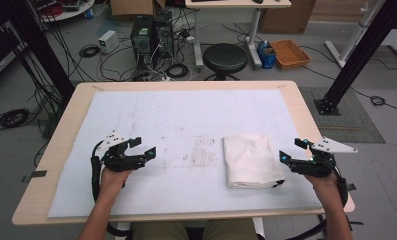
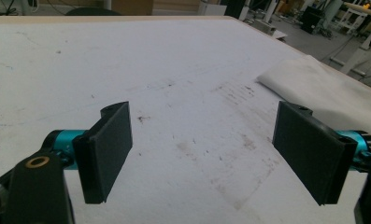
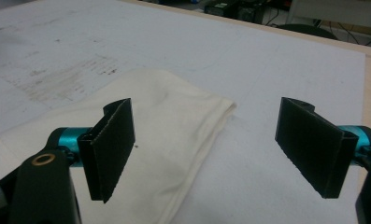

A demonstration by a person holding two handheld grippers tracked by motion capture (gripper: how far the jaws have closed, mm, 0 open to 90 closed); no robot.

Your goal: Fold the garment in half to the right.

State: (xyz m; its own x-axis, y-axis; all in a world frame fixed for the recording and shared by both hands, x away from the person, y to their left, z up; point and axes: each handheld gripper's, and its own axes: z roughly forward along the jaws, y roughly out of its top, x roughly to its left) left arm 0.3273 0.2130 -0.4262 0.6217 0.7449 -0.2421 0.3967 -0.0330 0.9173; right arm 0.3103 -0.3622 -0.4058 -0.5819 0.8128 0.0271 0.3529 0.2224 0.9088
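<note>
**Both tools wide open, folded cloth lying free on the surface**

A folded white cloth (image 1: pixel 250 161) lies flat on the white mat (image 1: pixel 186 120) that covers the wooden surface (image 1: pixel 66 125), right of the middle and towards the person's side. Nothing grips it.

The left tool (image 1: pixel 142 148) hovers over the left part of the mat, well apart from the cloth, held by the left hand (image 1: pixel 112 178). In the left gripper view its jaws stand wide apart with only stained mat between them, and the cloth (image 2: pixel 323 88) shows farther off at the upper right. This tool (image 2: pixel 202 154) holds nothing.

The right tool (image 1: pixel 290 151) sits just beside the cloth's right edge, held by the right hand (image 1: pixel 326 182). In the right gripper view its jaws are also spread wide; the cloth (image 3: pixel 174 121) lies below and ahead of the tool (image 3: pixel 204 151), with its folded corner reaching into the gap between the jaws, while the other jaw stands over bare mat. The pads do not press on the fabric.

Beyond the far edge of the surface a black stool (image 1: pixel 225 57) stands on the floor.
</note>
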